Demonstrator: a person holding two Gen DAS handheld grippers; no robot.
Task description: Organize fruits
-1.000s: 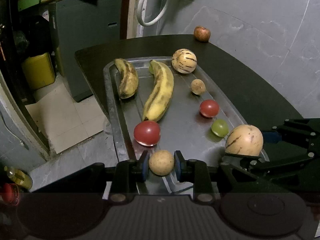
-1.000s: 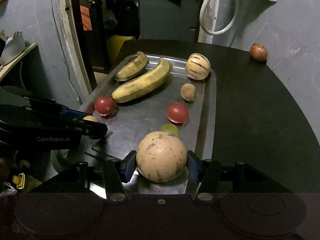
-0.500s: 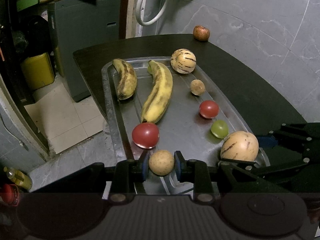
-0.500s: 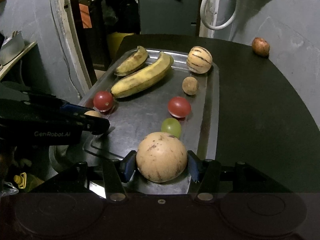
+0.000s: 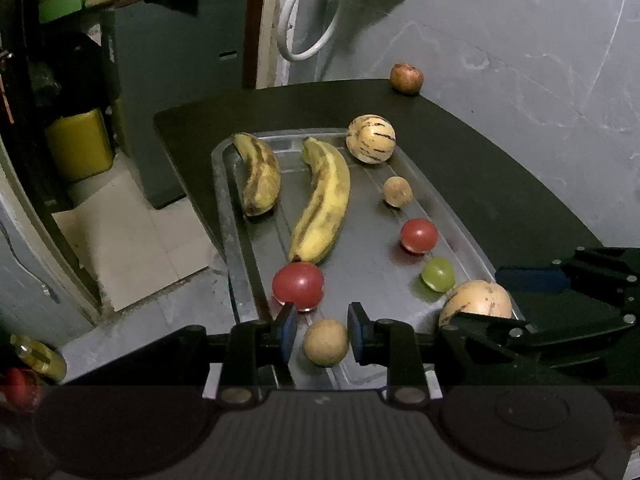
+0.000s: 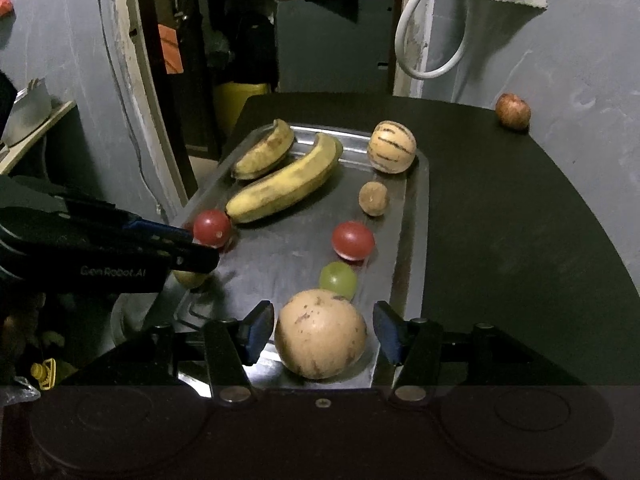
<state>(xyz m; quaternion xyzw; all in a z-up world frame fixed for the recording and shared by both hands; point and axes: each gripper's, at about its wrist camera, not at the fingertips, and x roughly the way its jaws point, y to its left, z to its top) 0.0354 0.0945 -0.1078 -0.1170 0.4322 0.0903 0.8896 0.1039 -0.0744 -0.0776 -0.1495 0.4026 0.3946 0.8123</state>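
A metal tray (image 5: pixel 224 220) (image 6: pixel 416 216) holds two bananas (image 5: pixel 324 204), a striped melon (image 5: pixel 371 140), two red tomatoes (image 5: pixel 298 286), a green fruit (image 5: pixel 439 275) and a small brown fruit (image 5: pixel 397 191). A second small brown fruit (image 5: pixel 325 342) lies on the tray's near end between the narrow jaws of my left gripper (image 5: pixel 322 330). A thin gap shows at its left pad. The tan melon (image 6: pixel 320 334) rests on the tray inside my right gripper (image 6: pixel 324 330). Those jaws are opening, and both pads stand off the melon.
A reddish apple (image 5: pixel 406 77) (image 6: pixel 513 111) sits off the tray at the far corner of the dark table (image 5: pixel 500 184), against the grey wall. Left of the tray the table ends over a tiled floor with a yellow container (image 5: pixel 78 144). A white hose loop (image 5: pixel 304 40) hangs behind.
The right pads have parted from the tan melon, which stays on the tray. The left gripper has drawn back slightly, and the small brown fruit sits lower between its pads.
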